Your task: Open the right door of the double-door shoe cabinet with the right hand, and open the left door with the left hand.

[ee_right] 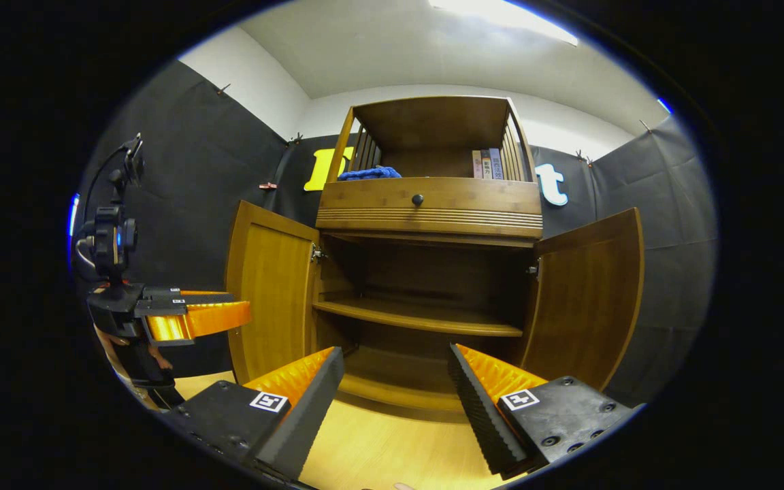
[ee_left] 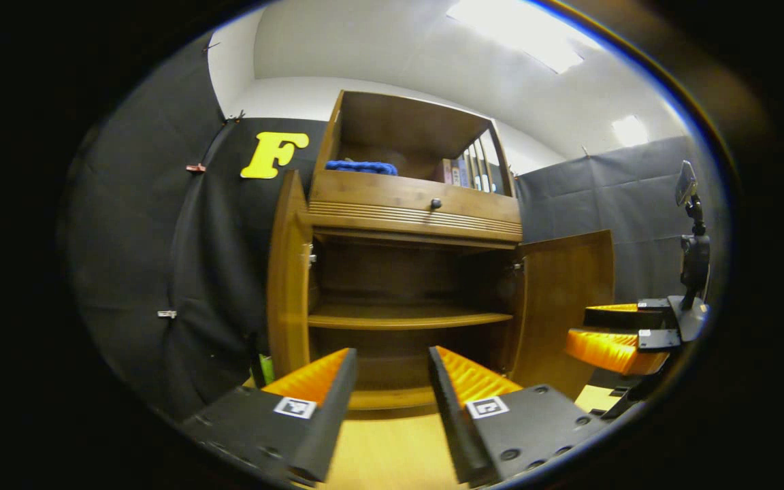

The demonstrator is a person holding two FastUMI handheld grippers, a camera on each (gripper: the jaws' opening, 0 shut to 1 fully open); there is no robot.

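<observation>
Both tools spread wide, gripping nothing: left tool (ee_left: 392, 381), right tool (ee_right: 395, 381); beyond, shoe cabinet (ee_right: 433, 204) straight ahead, right door (ee_right: 589, 299) swung out, left door (ee_right: 269, 292) swung out too; bare shelf (ee_right: 419, 316) exposed; task apparently complete, nothing left.

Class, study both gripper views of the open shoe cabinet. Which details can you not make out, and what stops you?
1. Book spines on the top shelf: too small to read in either view.
2. Blue item: the drawer front hides its lower part, so its kind is unclear.
3. Left door: edge-on in the left gripper view, its face unseen.
4. Cabinet floor: partly hidden behind the right gripper.
</observation>
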